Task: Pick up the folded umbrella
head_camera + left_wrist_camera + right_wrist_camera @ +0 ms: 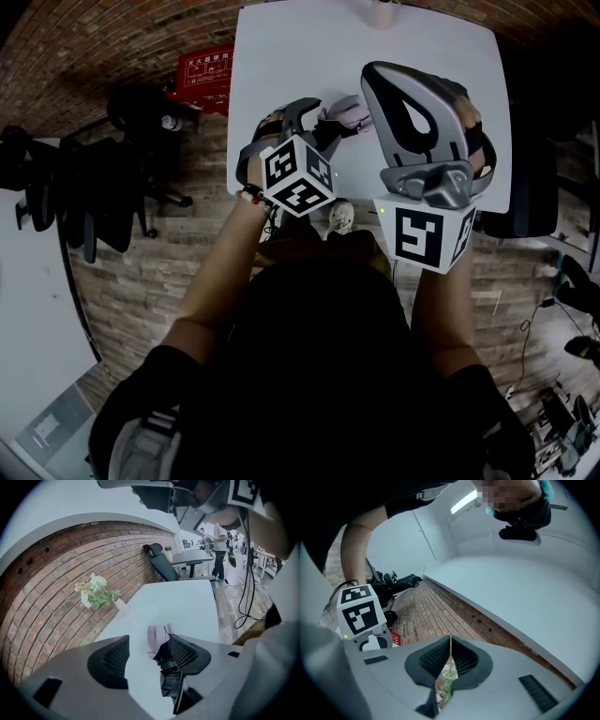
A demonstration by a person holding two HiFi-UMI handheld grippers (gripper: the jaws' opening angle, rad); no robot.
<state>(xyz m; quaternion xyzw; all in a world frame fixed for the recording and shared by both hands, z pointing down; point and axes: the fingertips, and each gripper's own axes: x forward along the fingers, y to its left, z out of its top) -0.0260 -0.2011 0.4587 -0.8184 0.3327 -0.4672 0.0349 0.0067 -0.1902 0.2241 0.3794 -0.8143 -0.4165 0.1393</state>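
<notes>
L gripper (149, 640) fingers spread, 1 folded umbrella (157, 643) between them on white table (187, 606); R gripper (449, 641) fingers pressed together.

The umbrella (157, 639) was lilac with a black end. The table (187, 602) was white. The wall (51, 592) was red-brown brick. The marker cubes (298, 176) bore black-and-white squares. The flowers (96, 592) were white with green leaves.

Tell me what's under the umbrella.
The white table: the umbrella lies flat on it. The left gripper covers part of the umbrella, so the spot beneath that part can't be seen.
</notes>
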